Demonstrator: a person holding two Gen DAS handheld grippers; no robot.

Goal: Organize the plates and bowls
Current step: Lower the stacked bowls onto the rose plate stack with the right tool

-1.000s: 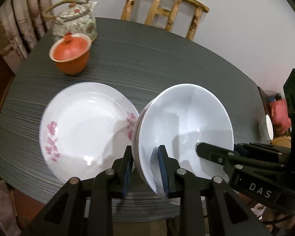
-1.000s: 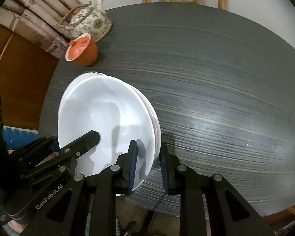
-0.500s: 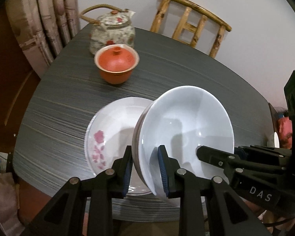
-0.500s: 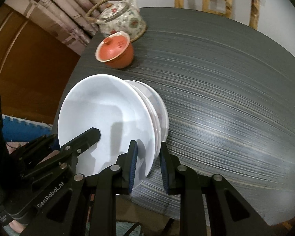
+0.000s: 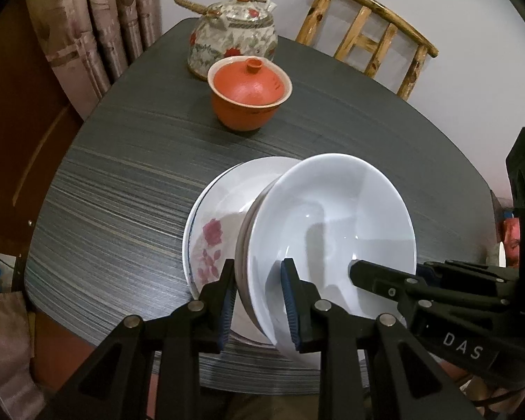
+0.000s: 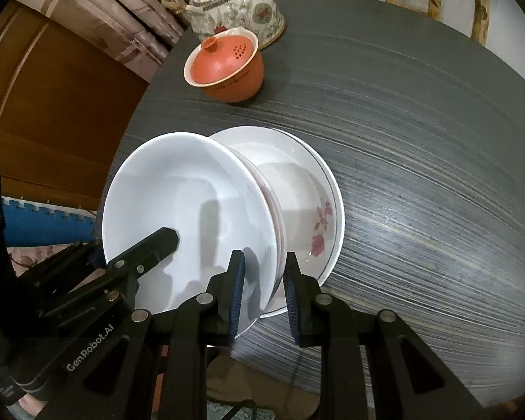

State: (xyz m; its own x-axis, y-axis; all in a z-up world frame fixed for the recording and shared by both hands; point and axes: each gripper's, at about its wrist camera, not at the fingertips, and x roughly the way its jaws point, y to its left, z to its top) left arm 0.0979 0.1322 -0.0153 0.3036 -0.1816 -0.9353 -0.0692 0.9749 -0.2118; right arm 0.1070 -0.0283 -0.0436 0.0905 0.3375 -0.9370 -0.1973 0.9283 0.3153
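A stack of nested white bowls (image 5: 332,224) is held by both grippers at opposite rims. My left gripper (image 5: 259,301) is shut on the stack's near-left rim, its blue pads on either side of the rim. My right gripper (image 6: 262,287) is shut on the opposite rim of the white bowls (image 6: 185,206). A white plate with pink flowers (image 5: 213,234) lies on the dark table (image 5: 122,192) directly under the stack, which covers its right half. The same flowered plate (image 6: 311,196) shows beyond the stack in the right wrist view. I cannot tell whether the stack touches it.
An orange lidded cup (image 5: 250,98) stands behind the plate, with a floral teapot (image 5: 232,38) behind that near the table's far edge. A wooden chair (image 5: 367,35) stands beyond the table, curtains (image 5: 98,17) at the left. The table's near edge runs just below the plate.
Both grippers have carried the bowl stack leftward across the table. It was beside the flowered plate and now hangs over it. The cup and teapot appear closer. Both grips are unchanged.
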